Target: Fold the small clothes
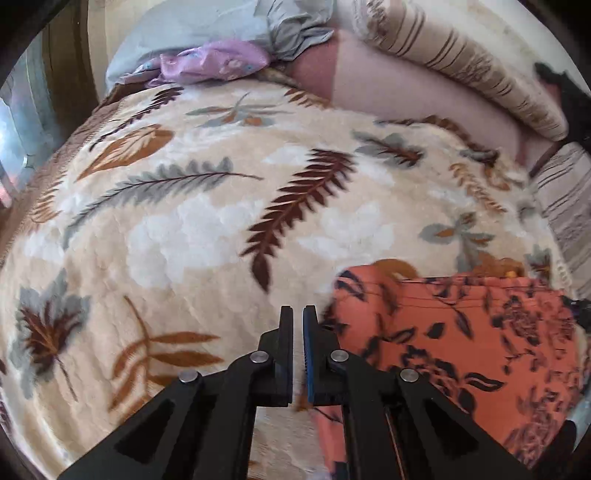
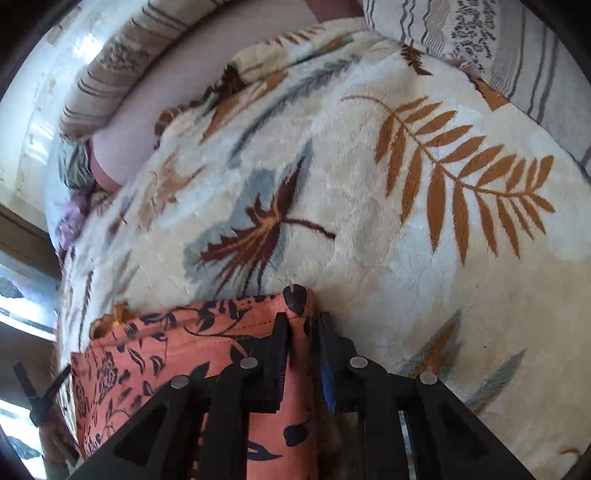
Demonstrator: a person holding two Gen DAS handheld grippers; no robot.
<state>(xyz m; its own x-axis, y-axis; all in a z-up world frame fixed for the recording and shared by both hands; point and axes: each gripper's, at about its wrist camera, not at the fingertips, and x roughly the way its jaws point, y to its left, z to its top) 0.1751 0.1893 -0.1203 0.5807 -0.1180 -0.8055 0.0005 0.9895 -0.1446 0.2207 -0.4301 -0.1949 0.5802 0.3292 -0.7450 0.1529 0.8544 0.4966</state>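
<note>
A small orange garment with a dark floral print lies on a cream leaf-patterned blanket. In the left wrist view it lies just right of my left gripper, which is shut with nothing between its fingers. In the right wrist view my right gripper is shut on a corner of the orange garment, and the cloth runs between the fingers and off to the left. The pinched corner pokes out above the fingertips.
The blanket covers a bed. Striped pillows lie along the far side, with a pale blue cloth and a purple garment bunched at the far left. Another striped pillow is at the right.
</note>
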